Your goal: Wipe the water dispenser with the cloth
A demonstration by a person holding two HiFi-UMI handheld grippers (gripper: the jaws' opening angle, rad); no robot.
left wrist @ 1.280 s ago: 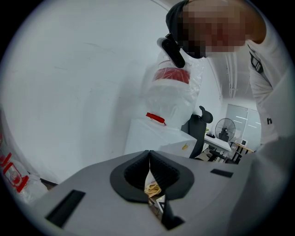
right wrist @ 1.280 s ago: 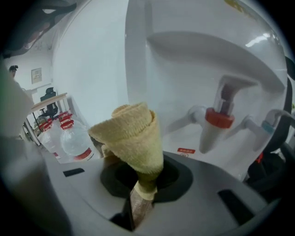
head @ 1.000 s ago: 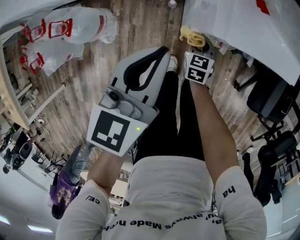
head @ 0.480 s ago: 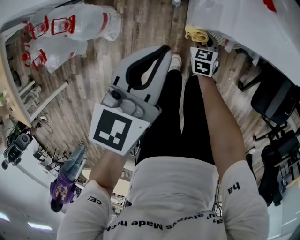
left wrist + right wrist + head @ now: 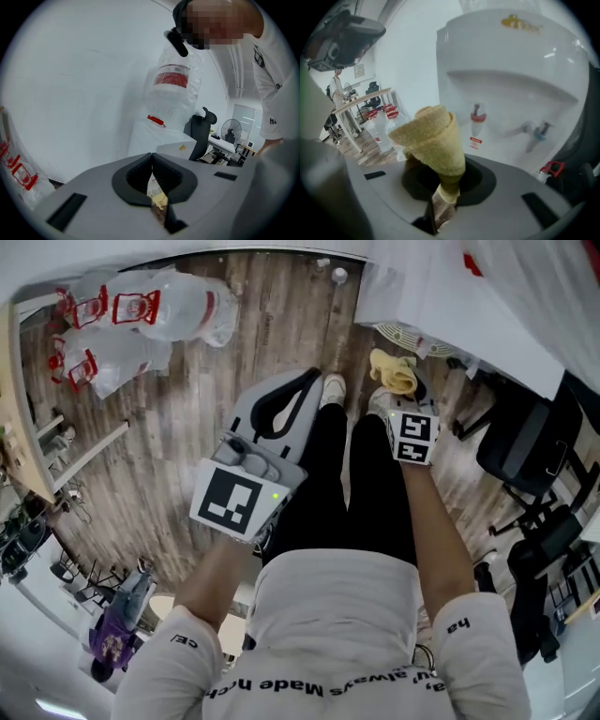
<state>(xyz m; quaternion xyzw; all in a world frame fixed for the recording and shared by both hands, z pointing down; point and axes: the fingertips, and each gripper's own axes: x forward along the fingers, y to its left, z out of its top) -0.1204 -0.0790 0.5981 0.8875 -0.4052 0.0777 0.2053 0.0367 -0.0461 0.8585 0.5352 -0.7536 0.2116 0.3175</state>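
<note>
Below, from the head view, a person stands on a wood floor [image 5: 187, 437] with both grippers held low in front of the body. Right gripper [image 5: 445, 187]: jaws closed on the rolled yellow cloth [image 5: 433, 136], which stands up out of them, near but apart from the white water dispenser [image 5: 511, 79] at 1 o'clock, whose red tap [image 5: 477, 115] and blue tap [image 5: 541, 131] face the gripper. Left gripper [image 5: 151, 173]: jaws pressed together with nothing between them, pointing toward 12 o'clock. Bagged water bottles [image 5: 150, 306] lie at 10 o'clock, and an office chair [image 5: 525, 442] stands at 3 o'clock.
</note>
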